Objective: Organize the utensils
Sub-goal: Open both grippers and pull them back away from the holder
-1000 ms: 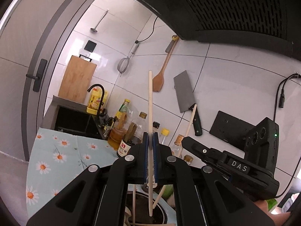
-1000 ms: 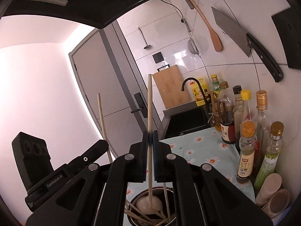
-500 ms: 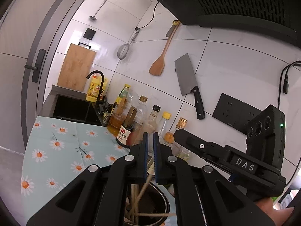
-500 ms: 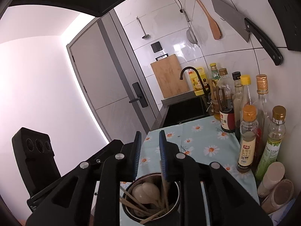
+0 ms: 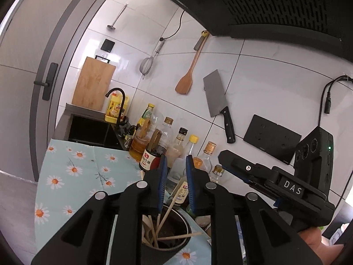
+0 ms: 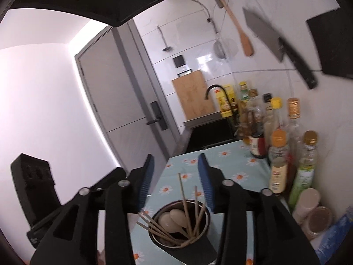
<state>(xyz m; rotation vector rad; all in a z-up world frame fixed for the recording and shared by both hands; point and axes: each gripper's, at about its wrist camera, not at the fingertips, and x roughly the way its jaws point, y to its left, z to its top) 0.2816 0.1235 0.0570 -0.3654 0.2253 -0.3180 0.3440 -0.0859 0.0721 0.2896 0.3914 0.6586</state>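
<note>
The counter wore a blue cloth with daisies (image 6: 222,156). A row of bottles (image 6: 279,161) stood along the white wall. A wooden board (image 5: 93,84) leaned behind the sink, and a big knife (image 5: 218,103) hung on the tiles. My left gripper (image 5: 174,165) was above the metal cup (image 6: 178,225), with its jaws apart and nothing in them. My right gripper (image 6: 175,165) was above the cup too, jaws wide apart and holding nothing. The cup stood on the cloth. Inside it lay two pale spoons (image 6: 174,217) and a bunch of chopsticks (image 6: 184,198), leaning every way.
</note>
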